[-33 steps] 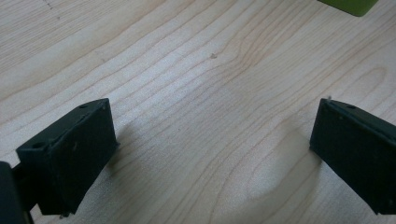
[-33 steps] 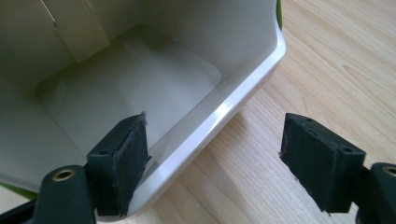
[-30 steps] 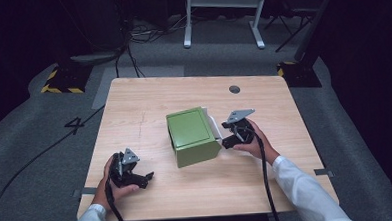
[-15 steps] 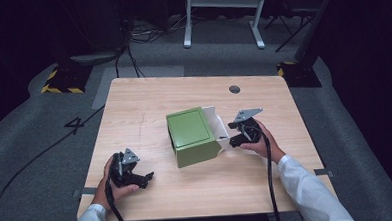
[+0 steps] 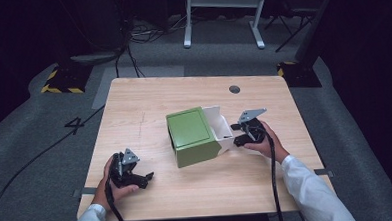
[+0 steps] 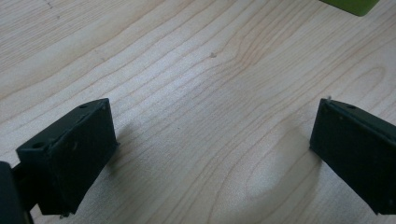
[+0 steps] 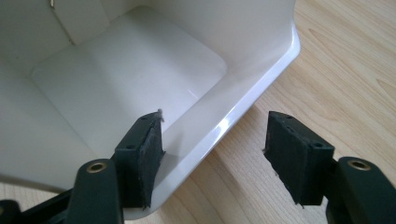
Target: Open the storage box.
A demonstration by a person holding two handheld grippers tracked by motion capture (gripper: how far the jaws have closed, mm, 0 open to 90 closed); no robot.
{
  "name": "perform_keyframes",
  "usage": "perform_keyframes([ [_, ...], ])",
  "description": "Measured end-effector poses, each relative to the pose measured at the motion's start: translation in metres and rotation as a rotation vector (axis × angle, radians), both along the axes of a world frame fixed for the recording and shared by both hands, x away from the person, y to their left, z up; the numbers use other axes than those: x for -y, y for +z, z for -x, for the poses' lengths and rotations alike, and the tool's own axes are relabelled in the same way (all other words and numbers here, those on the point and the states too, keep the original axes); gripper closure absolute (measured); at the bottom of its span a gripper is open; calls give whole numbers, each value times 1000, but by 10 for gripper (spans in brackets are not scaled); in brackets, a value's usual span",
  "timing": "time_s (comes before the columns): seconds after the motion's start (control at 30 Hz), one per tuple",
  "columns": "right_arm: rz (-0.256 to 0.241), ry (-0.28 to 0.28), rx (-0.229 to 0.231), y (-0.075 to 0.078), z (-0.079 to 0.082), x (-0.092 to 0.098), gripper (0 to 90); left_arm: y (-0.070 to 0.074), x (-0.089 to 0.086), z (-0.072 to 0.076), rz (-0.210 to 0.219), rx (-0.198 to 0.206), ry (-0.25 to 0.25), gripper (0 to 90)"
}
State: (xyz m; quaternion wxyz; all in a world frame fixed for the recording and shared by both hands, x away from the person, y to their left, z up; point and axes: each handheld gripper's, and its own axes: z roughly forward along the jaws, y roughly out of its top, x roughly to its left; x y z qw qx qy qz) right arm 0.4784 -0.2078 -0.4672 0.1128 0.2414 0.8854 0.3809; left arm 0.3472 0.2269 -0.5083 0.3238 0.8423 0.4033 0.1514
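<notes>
A green box (image 5: 192, 135) stands in the middle of the wooden table (image 5: 148, 100). A white drawer (image 5: 220, 125) sticks out of its right side. My right gripper (image 5: 237, 134) is at the drawer's outer end. In the right gripper view it (image 7: 212, 149) is open and straddles the drawer's (image 7: 130, 84) front wall, one jaw inside and one outside. My left gripper (image 5: 146, 178) rests near the table's front left, open over bare wood (image 6: 210, 140). A corner of the green box (image 6: 352, 4) shows far ahead of it.
A small round hole (image 5: 234, 89) is set in the table's far right part. Beyond the table, cables lie on the grey floor, with a yellow-and-black striped base (image 5: 62, 81) at left and a white frame's legs (image 5: 220, 19) at the back.
The white drawer has slid farther out of the green box to the right, along with my right gripper. The left gripper has stayed put.
</notes>
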Motion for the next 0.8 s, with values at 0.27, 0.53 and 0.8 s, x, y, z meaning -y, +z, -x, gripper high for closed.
perform_keyframes([
  [0.27,-4,-9,1,1,-2,10,445,0,0,0,0,0,0,5],
  [0.53,-6,-14,1,1,-4,14,459,0,0,0,0,0,0,5],
  [0.8,-13,-29,-1,1,-6,23,459,0,0,0,-2,0,-3,6],
])
